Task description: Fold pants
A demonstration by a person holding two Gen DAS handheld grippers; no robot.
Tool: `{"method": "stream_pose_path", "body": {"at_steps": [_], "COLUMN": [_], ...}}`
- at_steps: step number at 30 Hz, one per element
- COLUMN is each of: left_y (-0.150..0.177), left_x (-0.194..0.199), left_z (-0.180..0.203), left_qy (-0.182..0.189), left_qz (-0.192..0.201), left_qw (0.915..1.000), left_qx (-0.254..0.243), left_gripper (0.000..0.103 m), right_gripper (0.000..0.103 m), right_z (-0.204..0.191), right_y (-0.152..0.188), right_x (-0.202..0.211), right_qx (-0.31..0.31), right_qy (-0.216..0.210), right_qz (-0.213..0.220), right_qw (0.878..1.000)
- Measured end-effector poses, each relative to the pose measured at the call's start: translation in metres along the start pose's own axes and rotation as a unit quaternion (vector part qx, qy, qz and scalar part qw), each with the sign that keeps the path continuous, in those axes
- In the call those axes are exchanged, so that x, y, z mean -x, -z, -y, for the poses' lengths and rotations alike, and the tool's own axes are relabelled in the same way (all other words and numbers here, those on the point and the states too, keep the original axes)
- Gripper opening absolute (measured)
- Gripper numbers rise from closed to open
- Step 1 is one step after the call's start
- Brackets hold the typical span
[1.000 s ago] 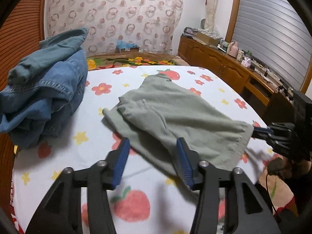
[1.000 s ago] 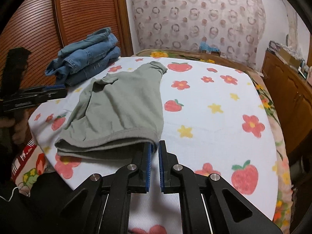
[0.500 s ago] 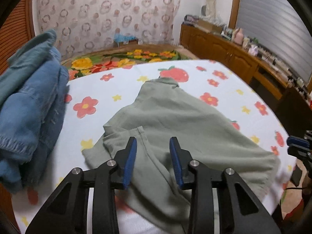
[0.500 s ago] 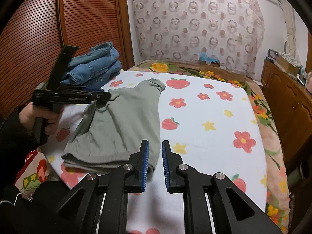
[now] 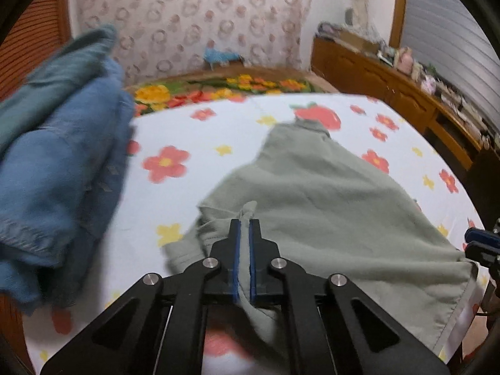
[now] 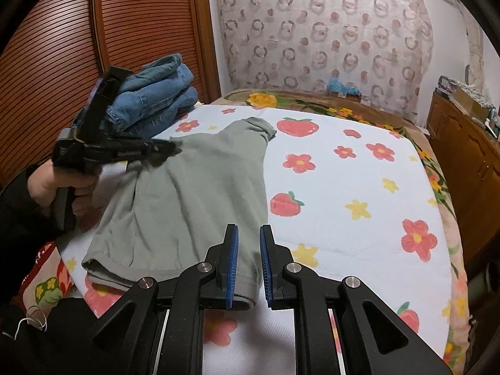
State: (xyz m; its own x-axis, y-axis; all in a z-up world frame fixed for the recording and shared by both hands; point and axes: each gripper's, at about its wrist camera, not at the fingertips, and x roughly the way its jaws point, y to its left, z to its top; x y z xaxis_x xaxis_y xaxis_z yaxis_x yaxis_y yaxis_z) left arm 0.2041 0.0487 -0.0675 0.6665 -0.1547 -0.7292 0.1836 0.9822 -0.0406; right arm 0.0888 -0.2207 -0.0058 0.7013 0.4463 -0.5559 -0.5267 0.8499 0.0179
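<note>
Clamped tight, the left hand-held gripper (image 5: 244, 240) has just closed its blue-padded jaws on a raised fold of the green pants (image 5: 328, 206), and a thin ridge of the cloth stands pinched between the pads and pokes out past the fingertips. From the right wrist view the same gripper shows at the left side of the pants, held by a hand (image 6: 59, 187) in a dark sleeve, its tip at the cloth's upper left edge.

The right hand-held gripper (image 6: 249, 265) stands with its jaws a narrow gap apart. Its left finger lies over the near right corner of the pants, at the hem, while the right finger is over the bare sheet; the pads do not press on the cloth. In the left wrist view only its blue tips (image 5: 478, 240) show at the far right, just beside the pants' corner.

The pants lie on the bed (image 6: 343, 218), spread on a white sheet printed with red flowers, yellow stars and strawberries. They sit toward the near left part of the bed, narrowing toward the far end, where the tip rests just beside a large printed strawberry (image 6: 297, 126).

A stack of folded blue jeans (image 6: 156, 100) sits at the far left corner of the bed, against a wooden louvred door (image 6: 62, 47). A curtain with a ring pattern (image 6: 328, 31) hangs behind the bed, and a wooden sideboard (image 6: 468, 143) carrying small items runs along the right wall.
</note>
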Motion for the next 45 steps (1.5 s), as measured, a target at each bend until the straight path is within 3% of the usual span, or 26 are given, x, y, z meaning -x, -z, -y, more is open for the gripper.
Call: {"method": "stream_pose_path", "body": {"at_steps": [3,8,15,16,22,26,45], "left_y": [0.005,0.013,0.023,0.027,0.049,0.064,0.096], "left_x": [0.018,0.02,0.035,0.038,0.057,0.063,0.097], "left_z": [-0.018,-0.033,-0.033,-0.031,-0.009,0.004,0.063], "left_qy": [-0.009,-0.021,-0.007,-0.003,0.015,0.028,0.118], "left_qz": [0.019,0.005,0.015,0.018,0.019,0.013,0.006], "left_qw": [0.9994,0.9988,0.9989,0.9989,0.9995,0.9994,0.9929], "left_qx": [0.027,0.044,0.045,0.042,0.022,0.013,-0.017], "left_gripper": [0.005,0.006,0.048,0.049,0.05,0.05,0.05], "right_gripper": [0.014,0.014,0.014,0.014,0.014,0.027,0.028], "right_z": [0.0,0.0,-0.001,-0.001,0.001,0.0,-0.001], "right_y": [0.003,0.006,0.008,0.008,0.017,0.026,0.03], "right_x": [-0.001,-0.005,-0.002,-0.002,0.012,0.022,0.005], "right_qx": [-0.003,-0.009,-0.013,-0.014,-0.018,-0.011,0.011], "right_qy": [-0.001,0.001,-0.001,-0.001,-0.004,0.003,0.022], "right_qz": [-0.002,-0.006,-0.006,-0.006,-0.004,-0.005,-0.034], "right_qw": [1.0,1.0,1.0,1.0,1.0,1.0,0.999]}}
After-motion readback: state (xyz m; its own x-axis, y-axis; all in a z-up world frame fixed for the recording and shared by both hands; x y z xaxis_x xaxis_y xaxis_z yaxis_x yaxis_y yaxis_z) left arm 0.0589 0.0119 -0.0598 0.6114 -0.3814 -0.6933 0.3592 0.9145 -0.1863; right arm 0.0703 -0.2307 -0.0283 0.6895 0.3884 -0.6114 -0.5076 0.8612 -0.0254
